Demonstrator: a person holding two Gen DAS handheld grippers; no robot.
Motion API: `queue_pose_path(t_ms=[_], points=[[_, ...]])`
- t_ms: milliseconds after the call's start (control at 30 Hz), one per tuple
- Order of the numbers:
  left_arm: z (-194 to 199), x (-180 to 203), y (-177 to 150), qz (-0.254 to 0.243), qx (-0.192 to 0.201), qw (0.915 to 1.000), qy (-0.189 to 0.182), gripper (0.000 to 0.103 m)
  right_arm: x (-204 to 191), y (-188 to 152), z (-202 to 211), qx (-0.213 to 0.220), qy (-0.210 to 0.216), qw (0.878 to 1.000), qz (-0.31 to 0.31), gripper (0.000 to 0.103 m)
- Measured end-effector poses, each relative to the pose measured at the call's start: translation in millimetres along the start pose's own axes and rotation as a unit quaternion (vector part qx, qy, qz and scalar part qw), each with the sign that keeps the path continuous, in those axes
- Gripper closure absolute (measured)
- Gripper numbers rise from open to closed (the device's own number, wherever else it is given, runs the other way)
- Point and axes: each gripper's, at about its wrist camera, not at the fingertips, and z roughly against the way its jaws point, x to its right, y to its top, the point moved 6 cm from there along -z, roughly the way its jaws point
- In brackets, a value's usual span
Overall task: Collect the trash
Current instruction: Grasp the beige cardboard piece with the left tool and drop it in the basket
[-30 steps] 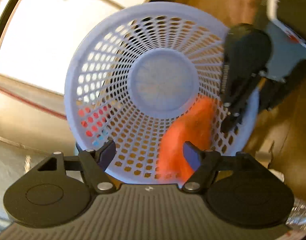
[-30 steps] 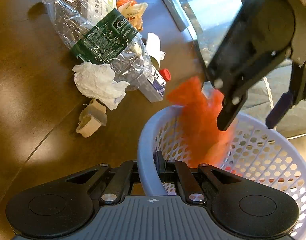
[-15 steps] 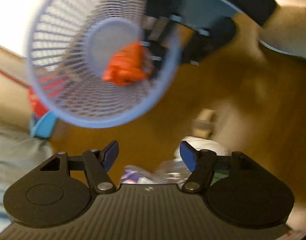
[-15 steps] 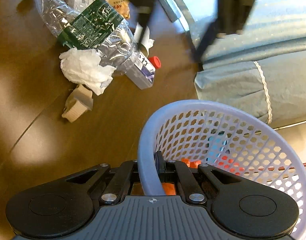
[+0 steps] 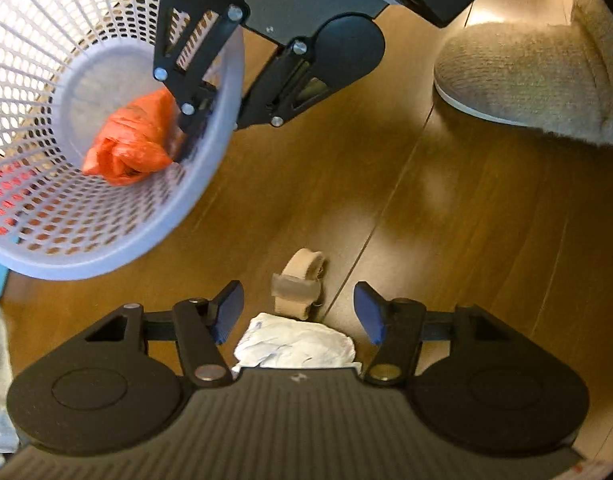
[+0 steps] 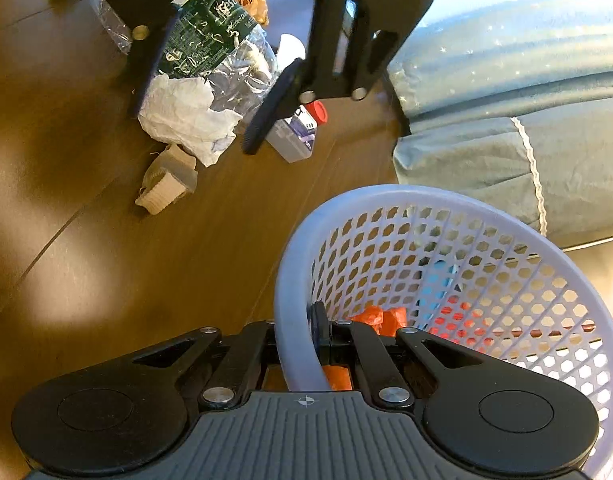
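The orange plastic bag (image 5: 132, 140) now lies on the bottom of the lavender basket (image 5: 106, 256); a second ago it was still dropping in past the left claw. One item of trash is therefore collected, and the left claw has swung away from the basket mouth and down over the pile on the wooden floor (image 5: 446, 220).

In the right wrist view the remaining pile sits at about eleven o'clock from the basket: a crumpled white tissue (image 6: 186, 116), a crushed clear bottle (image 6: 210, 36) touching it behind, a small carton with a red cap (image 6: 296, 132) at the tissue's three o'clock, and a beige tape roll (image 6: 166, 184) just beside its six o'clock. In my judgement the tissue is the next pick.

The left claw (image 5: 298, 314) is roughly half open and has just been closing. The tissue lies between its blue pads (image 5: 226, 312), which do not yet press on it; the claw holds nothing.

The right claw (image 6: 320, 330) is fully shut on the basket's rim, one finger inside the wall and one outside, holding the basket tilted toward the pile. A fuzzy beige slipper (image 5: 538, 68) stands well apart at two o'clock.
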Motion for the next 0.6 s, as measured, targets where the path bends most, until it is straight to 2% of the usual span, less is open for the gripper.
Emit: queue_pose_path(t_ms=[100,467,600], points=[[-6.4,-1.2,-0.7,0.014,0.0,0.9998,-0.012,0.047,1.4,0.2,-0.9,-0.001,-0.001,1.0,-0.002,0.103],[-35.1,-19.0,-4.1,0.083,-0.03,0.9952,-0.042,0.063,1.9,1.8,-4.1,-0.003,0.0,1.0,0.002,0.103],[-39.7,-20.1,-4.9,0.088,-0.034,0.9945,-0.045,0.08,1.6,0.0,-3.9,-0.004,0.001,1.0,0.002,0.103]])
